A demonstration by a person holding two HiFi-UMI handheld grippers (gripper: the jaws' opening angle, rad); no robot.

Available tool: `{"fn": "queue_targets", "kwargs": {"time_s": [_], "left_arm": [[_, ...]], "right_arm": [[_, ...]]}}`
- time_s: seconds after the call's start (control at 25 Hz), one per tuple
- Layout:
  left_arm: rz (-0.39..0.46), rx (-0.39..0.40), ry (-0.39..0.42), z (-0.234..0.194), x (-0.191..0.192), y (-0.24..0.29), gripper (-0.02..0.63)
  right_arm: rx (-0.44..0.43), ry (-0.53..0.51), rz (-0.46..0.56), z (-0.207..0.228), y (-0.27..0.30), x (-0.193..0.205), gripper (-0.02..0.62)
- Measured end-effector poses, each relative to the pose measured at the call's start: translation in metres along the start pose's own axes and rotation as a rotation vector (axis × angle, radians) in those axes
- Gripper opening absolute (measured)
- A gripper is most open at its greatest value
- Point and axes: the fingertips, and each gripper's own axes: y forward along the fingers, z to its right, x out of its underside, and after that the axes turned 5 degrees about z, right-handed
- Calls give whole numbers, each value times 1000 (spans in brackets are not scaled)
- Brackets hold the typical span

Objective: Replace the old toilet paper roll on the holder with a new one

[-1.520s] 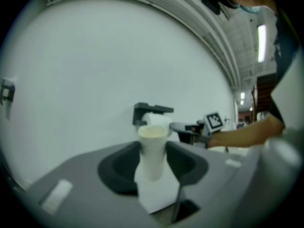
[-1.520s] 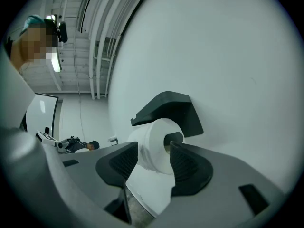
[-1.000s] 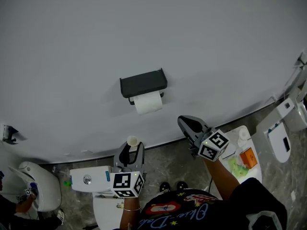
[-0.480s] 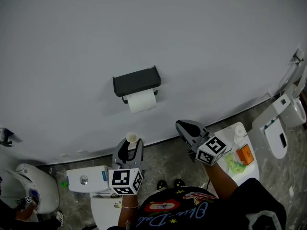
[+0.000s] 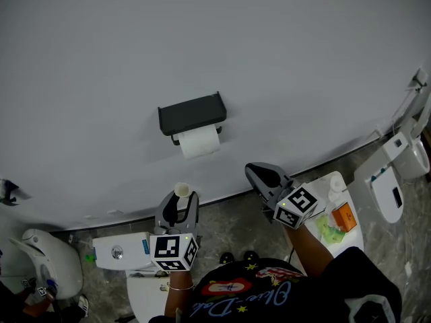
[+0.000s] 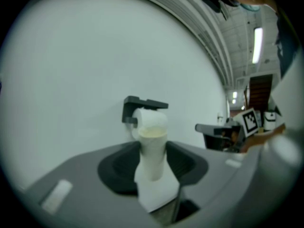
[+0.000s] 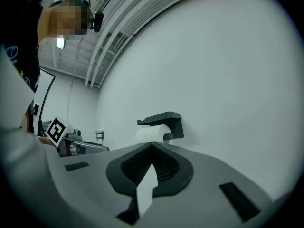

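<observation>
The left gripper (image 5: 176,204) is clamped on the old cardboard tube (image 5: 182,190); the right gripper (image 5: 258,175) is closed, empty; a full toilet paper roll (image 5: 200,142) hangs on the wall holder (image 5: 192,113); next, I think, put the tube away.

One dark wall holder (image 5: 192,114). Two toilet paper rolls: one full roll (image 5: 200,142) on the holder and one thin roll (image 5: 182,190) away from it. Two grippers: the left gripper (image 5: 178,202) and the right gripper (image 5: 254,172). One small white bench (image 5: 355,237), carrying one orange box (image 5: 347,219).
</observation>
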Motion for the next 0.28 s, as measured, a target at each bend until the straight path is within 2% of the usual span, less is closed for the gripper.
{"fn": "queue_targets", "kwargs": {"time_s": [0.28], "left_arm": [[9,2,3,-2,-2,2,170]], "right_arm": [[-8,2,-7,-6,3,6,12]]}}
